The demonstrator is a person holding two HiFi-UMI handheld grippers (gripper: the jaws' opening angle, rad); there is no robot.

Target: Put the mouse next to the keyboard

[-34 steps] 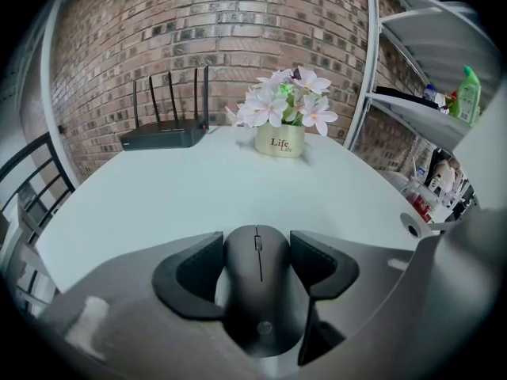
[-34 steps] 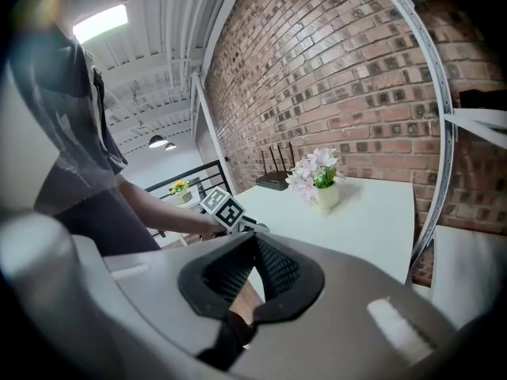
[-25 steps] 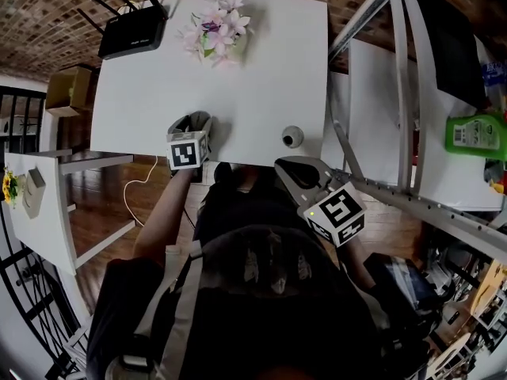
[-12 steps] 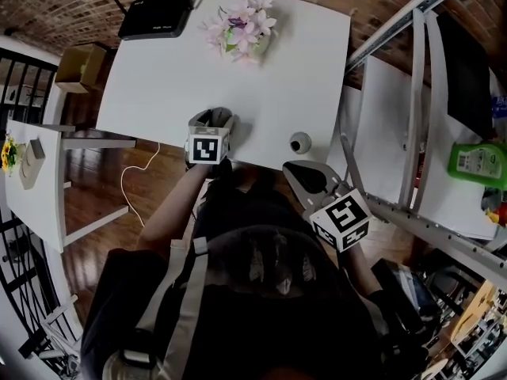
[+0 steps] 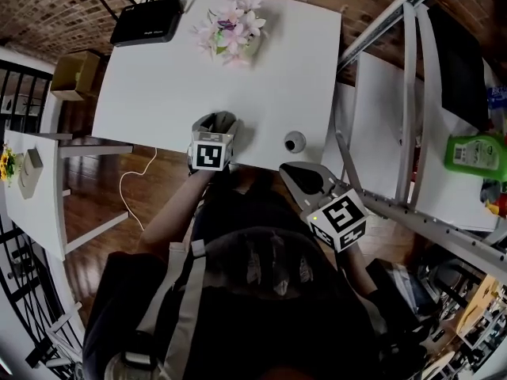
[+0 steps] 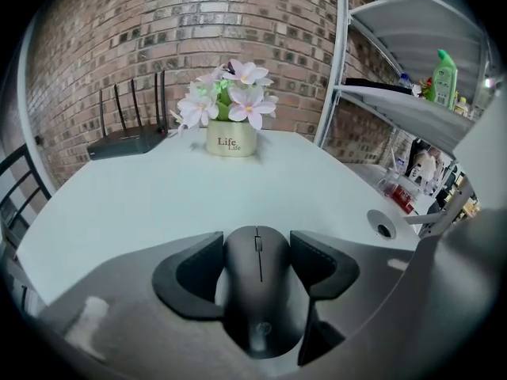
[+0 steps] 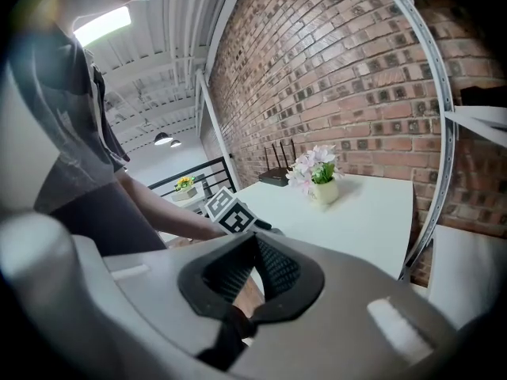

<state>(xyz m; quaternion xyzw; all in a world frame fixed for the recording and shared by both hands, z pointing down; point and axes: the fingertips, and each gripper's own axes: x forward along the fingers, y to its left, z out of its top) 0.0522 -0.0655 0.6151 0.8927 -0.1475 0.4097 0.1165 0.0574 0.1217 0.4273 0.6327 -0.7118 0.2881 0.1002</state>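
A black mouse [image 6: 257, 291] sits between the jaws of my left gripper [image 6: 257, 253], which is shut on it by its sides. In the head view, the left gripper [image 5: 216, 130] hangs over the near edge of the white table [image 5: 198, 77]. My right gripper [image 5: 302, 178] stays off the table's near right corner, shut with nothing in it; the right gripper view shows its pads [image 7: 273, 269] closed together. No keyboard shows in any view.
A black router [image 5: 146, 24] and a pot of pink flowers [image 5: 232, 32] stand at the table's far side. A round cable hole [image 5: 294, 141] lies near the right front corner. A metal shelf rack [image 5: 405, 101] with a green bottle [image 5: 472, 152] stands to the right.
The head view has shifted a little. The left gripper stays at the table's near edge with the mouse in it, and the right gripper has hardly moved.
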